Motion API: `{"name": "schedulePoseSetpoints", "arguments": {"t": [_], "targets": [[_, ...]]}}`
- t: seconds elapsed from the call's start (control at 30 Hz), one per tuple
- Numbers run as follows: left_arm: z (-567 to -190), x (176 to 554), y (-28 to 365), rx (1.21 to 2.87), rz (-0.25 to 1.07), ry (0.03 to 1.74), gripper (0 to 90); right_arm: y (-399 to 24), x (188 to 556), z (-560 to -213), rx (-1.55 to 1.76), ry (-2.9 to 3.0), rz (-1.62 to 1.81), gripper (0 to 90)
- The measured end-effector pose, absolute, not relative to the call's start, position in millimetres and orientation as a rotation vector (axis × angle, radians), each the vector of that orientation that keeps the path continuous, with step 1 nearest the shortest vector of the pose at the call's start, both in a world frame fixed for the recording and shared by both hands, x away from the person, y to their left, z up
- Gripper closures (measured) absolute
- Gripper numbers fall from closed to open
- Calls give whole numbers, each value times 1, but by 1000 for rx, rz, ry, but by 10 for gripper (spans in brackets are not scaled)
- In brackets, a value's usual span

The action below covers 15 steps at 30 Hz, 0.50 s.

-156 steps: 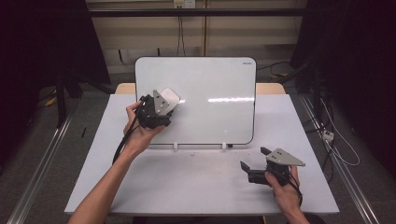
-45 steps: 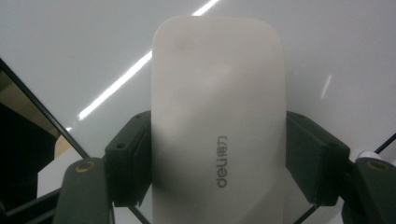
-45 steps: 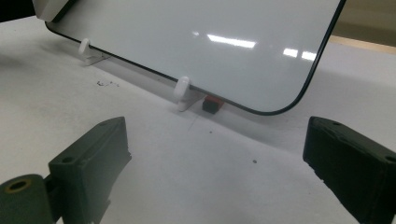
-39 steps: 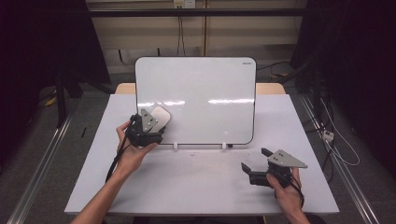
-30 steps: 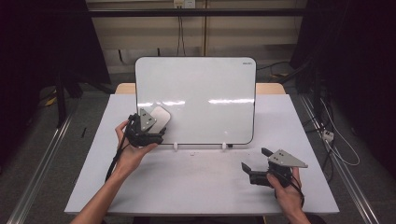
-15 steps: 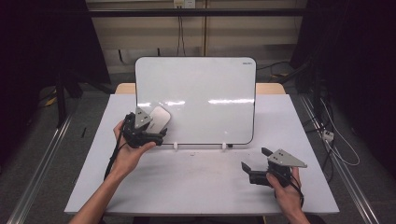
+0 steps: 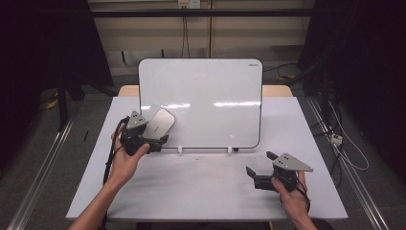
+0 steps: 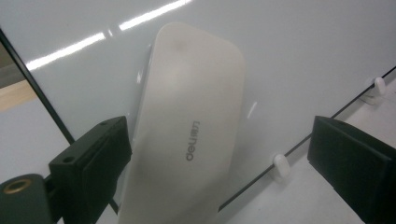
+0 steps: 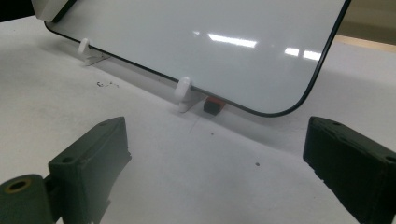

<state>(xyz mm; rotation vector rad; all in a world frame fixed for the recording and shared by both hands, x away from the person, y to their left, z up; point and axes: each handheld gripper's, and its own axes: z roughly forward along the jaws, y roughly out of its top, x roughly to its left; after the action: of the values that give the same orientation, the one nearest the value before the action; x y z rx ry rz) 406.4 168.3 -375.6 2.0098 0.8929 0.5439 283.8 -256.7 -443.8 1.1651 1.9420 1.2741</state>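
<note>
Eraser let go on the whiteboard
Left gripper [image 7: 160, 142] jaws have just been opening, wide around the eraser [image 8: 187, 140] clinging to the whiteboard [image 7: 210, 91] near its lower left corner; right gripper [image 7: 256, 165] open over the worktop [image 7: 201, 187]

Open right gripper [image 9: 215, 182] faces whiteboard [image 9: 210, 42] standing on table [image 9: 196, 177]

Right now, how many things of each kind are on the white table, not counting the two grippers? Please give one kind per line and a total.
Whiteboard: 1
Eraser, stuck on the whiteboard's lower left part: 1
White support clips under the whiteboard's bottom edge: 2
Small black and orange piece behind one clip: 1
Total: 5
</note>
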Motion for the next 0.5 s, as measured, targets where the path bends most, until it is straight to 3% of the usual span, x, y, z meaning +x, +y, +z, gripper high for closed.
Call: {"name": "schedulePoseSetpoints", "arguments": {"t": [0.5], "targets": [[-383, 379, 170, 2028, 551, 823, 53, -260, 283, -444, 1181, 1929, 1274, 66]]}}
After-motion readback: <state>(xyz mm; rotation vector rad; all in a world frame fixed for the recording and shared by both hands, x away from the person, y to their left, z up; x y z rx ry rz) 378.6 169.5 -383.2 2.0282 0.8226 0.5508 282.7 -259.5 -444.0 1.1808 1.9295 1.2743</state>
